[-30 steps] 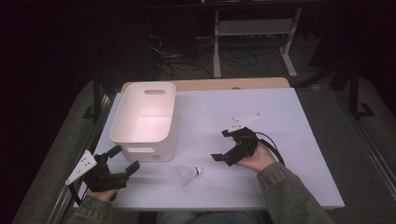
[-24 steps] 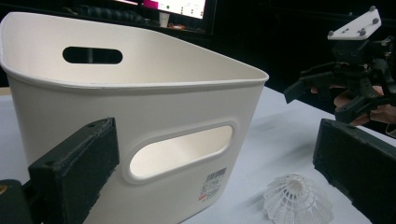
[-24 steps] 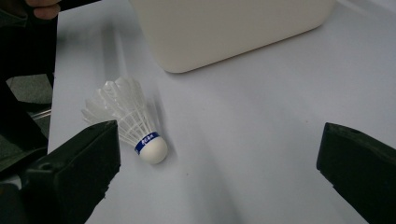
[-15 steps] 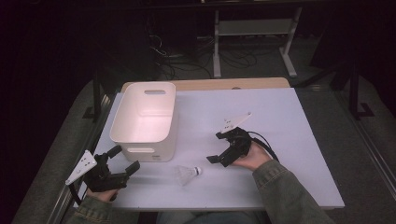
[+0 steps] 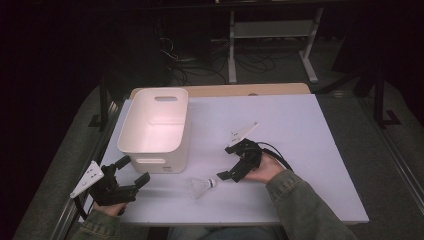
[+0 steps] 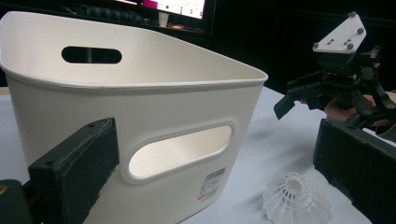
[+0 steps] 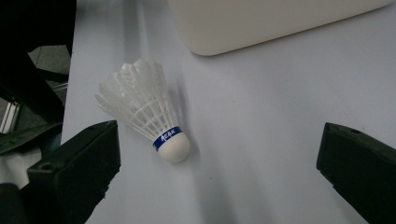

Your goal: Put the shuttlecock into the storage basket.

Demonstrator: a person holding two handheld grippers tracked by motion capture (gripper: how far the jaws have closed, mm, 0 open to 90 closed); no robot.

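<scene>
a dark room, a white metal stand [image 5: 270, 30] and tangled cables [image 5: 200, 65] on the floor behind the table.

Bare table [image 5: 300, 130] around shuttlecock [image 5: 201, 186], white bin [image 5: 155, 127] blocking behind it

The right gripper [image 5: 229, 163] is held by a hand [image 5: 264, 170] whose sleeved forearm [image 5: 305, 210] is angled in from behind it; its jaws are spread wide and pointed down and toward the left gripper [image 5: 133, 171]. The left gripper is gripped low in the other hand [image 5: 107, 205], its jaws likewise parted and directed forward, toward the right gripper.
</scene>
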